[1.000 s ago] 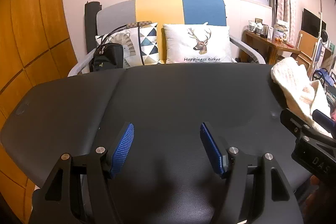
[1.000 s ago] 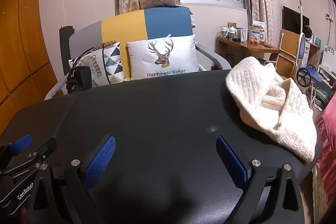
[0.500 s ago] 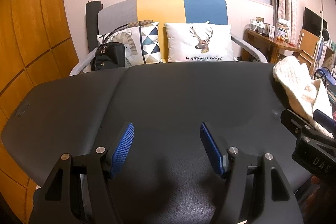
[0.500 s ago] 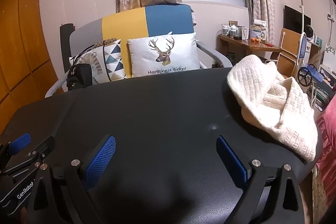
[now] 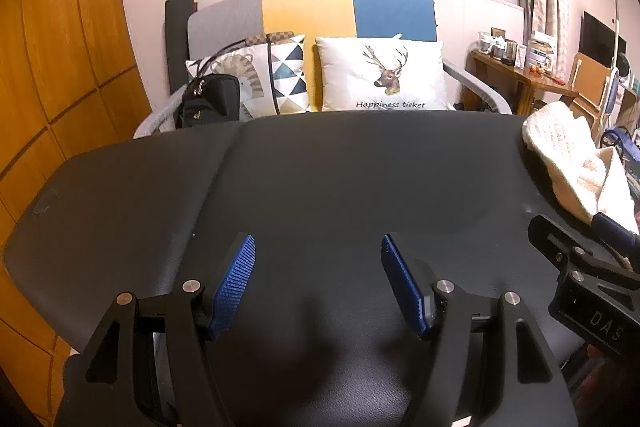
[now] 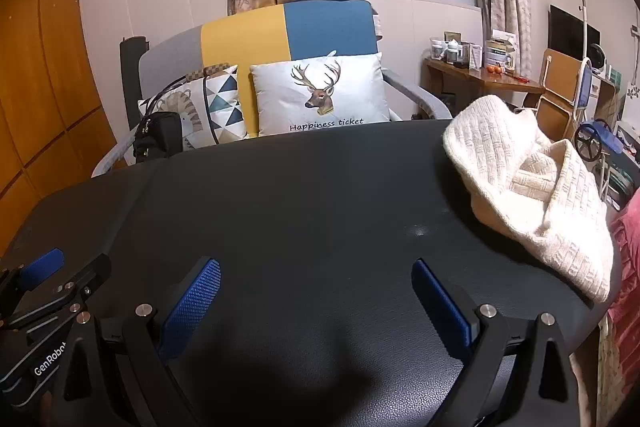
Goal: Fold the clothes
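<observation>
From your left wrist, the left gripper (image 5: 318,263) hangs over the bare dark table (image 5: 320,179) with its blue pads standing apart and nothing between them. The knit (image 5: 576,163), a cream garment, lies bunched at the table's far right edge, well apart from these jaws, and the picture's rim cuts it off. Part of your right gripper (image 5: 584,267) pokes in at the right, just in front of the cloth. Reach from here and this hand has to cross in front of that gripper; the two could knock together.

From your right wrist, the right gripper (image 6: 316,295) is spread wide and also empty, above the tabletop (image 6: 300,195). The knit (image 6: 532,179) sits ahead and to the right, heaped and doubled over itself, one end draped toward the table's rim. If you pinch the top of the heap you will likely catch several layers at once and lift a lump, not an edge. Pull toward that rim and it may slide off. You cannot tell sleeves, collar or hem apart in this bundle, nor how much hangs over the far side. Your left gripper (image 6: 44,283) shows only as a sliver at the lower left.
</observation>
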The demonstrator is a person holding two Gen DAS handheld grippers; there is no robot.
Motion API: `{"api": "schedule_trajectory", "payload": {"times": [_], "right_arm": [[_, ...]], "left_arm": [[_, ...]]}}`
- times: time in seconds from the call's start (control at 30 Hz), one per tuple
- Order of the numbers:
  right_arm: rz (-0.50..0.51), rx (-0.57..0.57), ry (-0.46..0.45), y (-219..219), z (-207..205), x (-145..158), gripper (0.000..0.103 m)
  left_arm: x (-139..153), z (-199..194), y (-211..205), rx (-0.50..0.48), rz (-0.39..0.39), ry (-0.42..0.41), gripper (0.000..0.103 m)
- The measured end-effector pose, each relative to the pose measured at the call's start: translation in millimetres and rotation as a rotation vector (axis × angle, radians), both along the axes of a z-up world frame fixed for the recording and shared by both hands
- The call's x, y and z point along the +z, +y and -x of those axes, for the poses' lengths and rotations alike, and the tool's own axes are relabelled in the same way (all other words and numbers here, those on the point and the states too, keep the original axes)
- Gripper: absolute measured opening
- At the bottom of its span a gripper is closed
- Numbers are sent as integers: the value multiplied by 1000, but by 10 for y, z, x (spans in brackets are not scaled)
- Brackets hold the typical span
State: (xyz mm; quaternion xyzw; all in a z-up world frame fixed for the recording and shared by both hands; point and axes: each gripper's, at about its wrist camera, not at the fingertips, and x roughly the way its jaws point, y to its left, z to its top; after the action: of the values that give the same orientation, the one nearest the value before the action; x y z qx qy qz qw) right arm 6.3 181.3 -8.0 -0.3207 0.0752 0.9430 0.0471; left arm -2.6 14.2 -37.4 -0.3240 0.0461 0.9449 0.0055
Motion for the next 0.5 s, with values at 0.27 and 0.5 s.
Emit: {"api": "schedule_trajectory", "payload": {"times": [0.27, 0.5], "right_arm": [[6, 13, -13, -25, 6, -45, 99], [6, 17, -9, -32, 3, -43, 99]], "left_arm": [[-22, -16, 6, 2, 6, -9, 69], [-25, 0, 23, 9, 8, -20, 69]]}}
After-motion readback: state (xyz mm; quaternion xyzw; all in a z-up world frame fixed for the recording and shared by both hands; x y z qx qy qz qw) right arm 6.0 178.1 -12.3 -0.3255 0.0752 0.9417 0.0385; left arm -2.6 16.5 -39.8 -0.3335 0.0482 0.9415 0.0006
